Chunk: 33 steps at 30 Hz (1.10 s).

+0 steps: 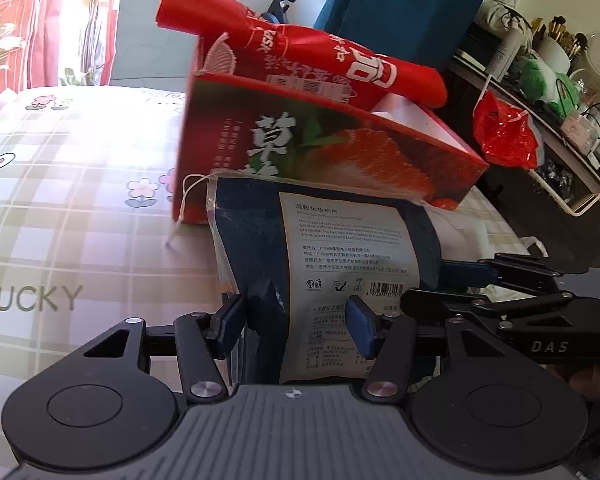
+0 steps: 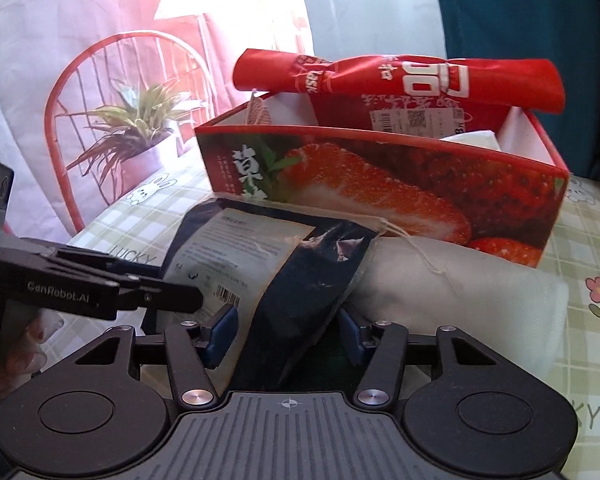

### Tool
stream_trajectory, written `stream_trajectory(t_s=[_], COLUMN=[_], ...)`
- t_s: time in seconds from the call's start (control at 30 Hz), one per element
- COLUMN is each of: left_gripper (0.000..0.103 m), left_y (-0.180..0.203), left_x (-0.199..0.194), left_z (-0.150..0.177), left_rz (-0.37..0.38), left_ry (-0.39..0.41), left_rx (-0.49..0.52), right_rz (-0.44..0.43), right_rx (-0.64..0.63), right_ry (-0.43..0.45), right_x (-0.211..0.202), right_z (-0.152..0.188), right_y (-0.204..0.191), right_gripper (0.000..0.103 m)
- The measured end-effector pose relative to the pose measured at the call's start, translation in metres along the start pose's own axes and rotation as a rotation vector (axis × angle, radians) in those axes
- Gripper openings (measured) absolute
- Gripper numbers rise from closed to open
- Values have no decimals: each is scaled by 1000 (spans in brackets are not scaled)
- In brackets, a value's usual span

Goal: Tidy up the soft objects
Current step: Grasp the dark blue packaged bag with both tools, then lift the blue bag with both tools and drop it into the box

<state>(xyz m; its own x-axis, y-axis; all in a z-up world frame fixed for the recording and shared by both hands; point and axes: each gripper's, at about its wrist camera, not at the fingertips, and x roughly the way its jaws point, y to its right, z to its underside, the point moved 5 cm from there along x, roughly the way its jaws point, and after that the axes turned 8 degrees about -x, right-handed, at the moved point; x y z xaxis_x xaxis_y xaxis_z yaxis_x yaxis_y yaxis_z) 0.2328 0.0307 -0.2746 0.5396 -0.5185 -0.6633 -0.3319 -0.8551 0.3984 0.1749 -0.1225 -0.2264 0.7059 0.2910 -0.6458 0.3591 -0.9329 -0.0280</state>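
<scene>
A dark blue pack of cotton pads with a pale printed label lies bent against the front of a red strawberry-print box. My left gripper is shut on the pack's near end, its blue pads pressing both sides. In the right wrist view the same pack is creased between the pads of my right gripper, which is also shut on it. Each gripper shows in the other's view: the right gripper, the left gripper. A red soft pack sticks out of the box.
A rolled white cloth lies in front of the box, beside the pack. The plaid bedsheet spreads to the left. A cluttered shelf with a red plastic bag stands at the right. A potted plant and red chair are behind.
</scene>
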Motion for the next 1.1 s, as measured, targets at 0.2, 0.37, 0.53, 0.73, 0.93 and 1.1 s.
stream_trajectory(t_s=[0.2, 0.37, 0.53, 0.73, 0.93, 1.1], left_gripper=[57, 55, 51, 51, 51, 51], left_y=[13, 21, 30, 49, 64, 75], left_x=[7, 2, -17, -40, -50, -49], left_z=[8, 9, -1, -19, -42, -65], left_rz=[2, 22, 67, 87, 108, 106], left_ry=[-4, 19, 77, 151, 206, 248], left_rx=[4, -11, -15, 18, 35, 54], right_rz=[14, 27, 31, 33, 43, 64], right_rx=[10, 9, 11, 3, -16, -37], right_ry=[-6, 1, 61, 132, 202, 257], right_x=[-6, -17, -36, -57, -75, -85], right_z=[4, 5, -7, -28, -54, -80], right_y=[10, 14, 18, 20, 27, 35], right_gripper=[48, 33, 31, 31, 31, 31])
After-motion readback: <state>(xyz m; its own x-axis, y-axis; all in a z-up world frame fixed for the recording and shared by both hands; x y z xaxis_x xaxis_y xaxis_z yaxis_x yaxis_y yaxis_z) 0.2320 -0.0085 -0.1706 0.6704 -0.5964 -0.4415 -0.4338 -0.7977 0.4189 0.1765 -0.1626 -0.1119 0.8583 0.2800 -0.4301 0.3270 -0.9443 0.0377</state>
